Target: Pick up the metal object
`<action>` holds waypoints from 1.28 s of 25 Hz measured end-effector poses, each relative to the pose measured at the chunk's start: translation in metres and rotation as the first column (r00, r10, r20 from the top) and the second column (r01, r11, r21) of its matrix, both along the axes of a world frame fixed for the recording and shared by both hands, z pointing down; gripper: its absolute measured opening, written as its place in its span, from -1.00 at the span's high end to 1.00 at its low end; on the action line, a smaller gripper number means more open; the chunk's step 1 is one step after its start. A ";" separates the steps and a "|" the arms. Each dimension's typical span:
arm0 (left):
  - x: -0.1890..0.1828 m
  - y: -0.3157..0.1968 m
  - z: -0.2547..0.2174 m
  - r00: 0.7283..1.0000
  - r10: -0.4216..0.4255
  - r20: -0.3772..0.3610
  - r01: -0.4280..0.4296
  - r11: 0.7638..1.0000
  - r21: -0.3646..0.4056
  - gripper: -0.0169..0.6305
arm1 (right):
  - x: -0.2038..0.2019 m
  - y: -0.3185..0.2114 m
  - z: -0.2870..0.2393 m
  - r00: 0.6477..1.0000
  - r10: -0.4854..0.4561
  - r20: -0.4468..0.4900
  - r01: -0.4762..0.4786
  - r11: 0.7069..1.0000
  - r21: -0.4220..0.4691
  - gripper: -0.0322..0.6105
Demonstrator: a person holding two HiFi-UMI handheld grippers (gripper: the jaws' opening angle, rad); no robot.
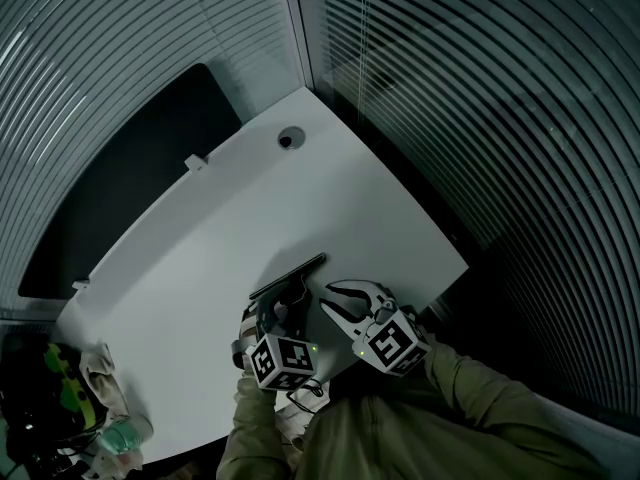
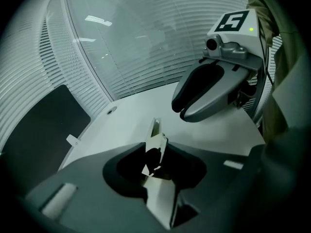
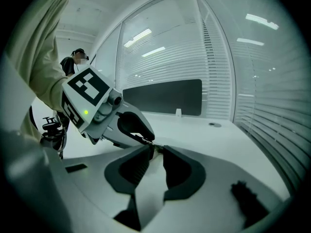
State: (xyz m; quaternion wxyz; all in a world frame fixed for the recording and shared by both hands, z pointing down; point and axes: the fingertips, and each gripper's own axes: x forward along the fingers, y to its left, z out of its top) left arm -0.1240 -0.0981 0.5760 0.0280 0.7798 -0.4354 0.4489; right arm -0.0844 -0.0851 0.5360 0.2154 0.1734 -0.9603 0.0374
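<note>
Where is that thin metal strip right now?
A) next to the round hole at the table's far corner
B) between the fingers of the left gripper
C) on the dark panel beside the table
B: the left gripper view shows the metal strip right between the fingers of the left gripper, and the head view shows that gripper over it on the white table.

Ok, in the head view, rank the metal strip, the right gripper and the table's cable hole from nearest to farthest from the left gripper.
1. Metal strip: between the left gripper's jaws.
2. Right gripper: just to its right.
3. Cable hole: far end of the table.
</note>
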 end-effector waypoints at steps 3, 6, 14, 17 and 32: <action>-0.002 0.001 -0.004 0.997 -0.046 -0.056 0.046 0.999 0.008 0.64 | 0.001 0.000 0.001 1.000 -0.004 -0.015 0.004 1.000 0.012 0.66; -0.007 0.003 -0.004 0.993 -0.070 -0.092 0.073 0.997 0.024 0.65 | 0.002 -0.004 -0.002 1.000 0.007 -0.009 -0.007 0.999 0.033 0.74; -0.010 0.008 -0.027 0.956 -0.138 -0.260 0.151 0.988 0.029 0.67 | -0.002 0.000 -0.007 1.000 -0.014 -0.023 0.016 0.998 0.055 0.89; -0.007 0.007 -0.047 0.937 -0.127 -0.326 0.157 0.985 0.068 0.67 | -0.002 -0.001 -0.011 1.000 -0.011 -0.014 0.012 0.998 0.068 0.89; -0.004 0.039 -0.171 0.791 -0.065 -0.608 0.305 0.904 0.301 0.67 | 0.026 0.007 -0.103 0.987 0.034 0.158 -0.072 0.968 0.241 0.89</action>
